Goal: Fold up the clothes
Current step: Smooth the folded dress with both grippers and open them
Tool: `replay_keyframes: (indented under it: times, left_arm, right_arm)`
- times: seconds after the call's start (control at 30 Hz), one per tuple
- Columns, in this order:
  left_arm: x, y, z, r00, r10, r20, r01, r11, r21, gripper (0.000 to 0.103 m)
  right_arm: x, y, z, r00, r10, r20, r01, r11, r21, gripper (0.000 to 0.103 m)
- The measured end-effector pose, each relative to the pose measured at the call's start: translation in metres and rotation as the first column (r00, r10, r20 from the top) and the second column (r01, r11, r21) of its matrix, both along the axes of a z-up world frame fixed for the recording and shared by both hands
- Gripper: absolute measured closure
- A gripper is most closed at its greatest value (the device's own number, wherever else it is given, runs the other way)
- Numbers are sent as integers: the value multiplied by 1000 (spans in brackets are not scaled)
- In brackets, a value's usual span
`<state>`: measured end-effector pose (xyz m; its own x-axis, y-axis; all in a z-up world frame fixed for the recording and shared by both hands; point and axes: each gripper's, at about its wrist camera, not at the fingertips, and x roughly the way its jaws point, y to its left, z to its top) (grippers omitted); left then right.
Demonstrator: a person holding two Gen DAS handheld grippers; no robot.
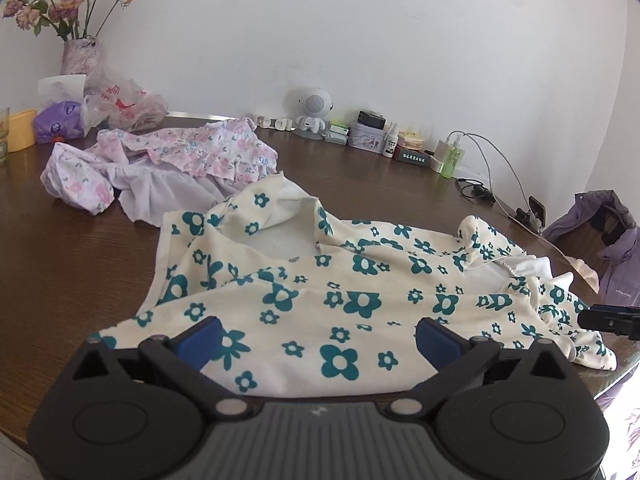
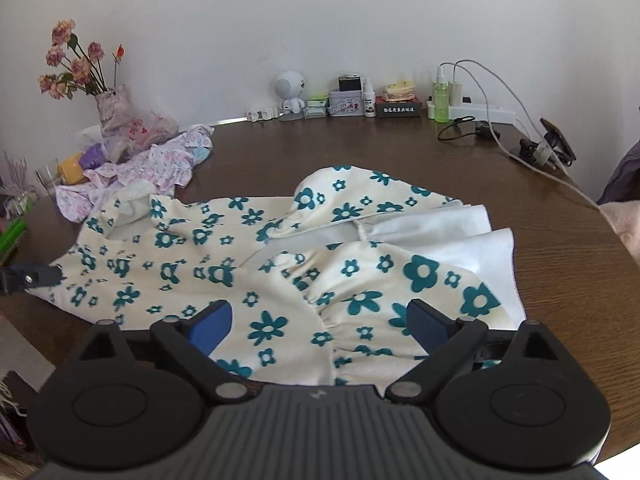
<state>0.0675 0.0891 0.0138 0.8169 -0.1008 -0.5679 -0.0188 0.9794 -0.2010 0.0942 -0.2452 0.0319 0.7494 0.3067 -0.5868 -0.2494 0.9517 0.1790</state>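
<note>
While my left gripper [image 1: 318,338] hovers with its blue pads wide apart and nothing between them, the left wrist view lists: cream dress with teal flowers [image 1: 340,280], spread rumpled on the brown table [image 1: 72,264], its near hem just ahead of my pads; pink floral garment [image 1: 168,160], bunched behind the dress; flower vase [image 1: 80,56] further behind that, at the wall.

Right wrist view: my right gripper [image 2: 320,322], jaws likewise spread and empty, over the dress's gathered skirt end; white lining [image 2: 432,228] exposed beside the skirt; green bottle [image 2: 441,98] and power strip [image 2: 480,112] well behind the dress.
</note>
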Motion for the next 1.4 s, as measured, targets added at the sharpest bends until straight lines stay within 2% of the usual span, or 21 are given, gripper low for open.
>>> replay_keyframes:
  times: [0.07, 0.13, 0.23, 0.83, 1.4]
  left_arm:
    - [-1, -1, -2, 1000, 11, -12, -11, 1000, 5, 0]
    - [-3, 0, -3, 1000, 17, -11, -17, 1000, -5, 0]
    - [-6, 1, -3, 1000, 25, -9, -25, 1000, -18, 0]
    - [-17, 3, -2, 999, 48, 7, -48, 998, -35, 0]
    - [6, 0, -7, 999, 28, -25, -29, 998, -48, 0]
  right_arm:
    - [-5, 3, 0, 1000, 8, -3, -7, 1000, 28, 3]
    - [-7, 7, -2, 1000, 1, 0, -1, 1000, 4, 1]
    - [-9, 11, -5, 1000, -10, -6, 9, 1000, -28, 1]
    - [-20, 3, -6, 998, -62, -23, 61, 998, -34, 1]
    - [-6, -19, -14, 987, -144, -69, 142, 989, -32, 1]
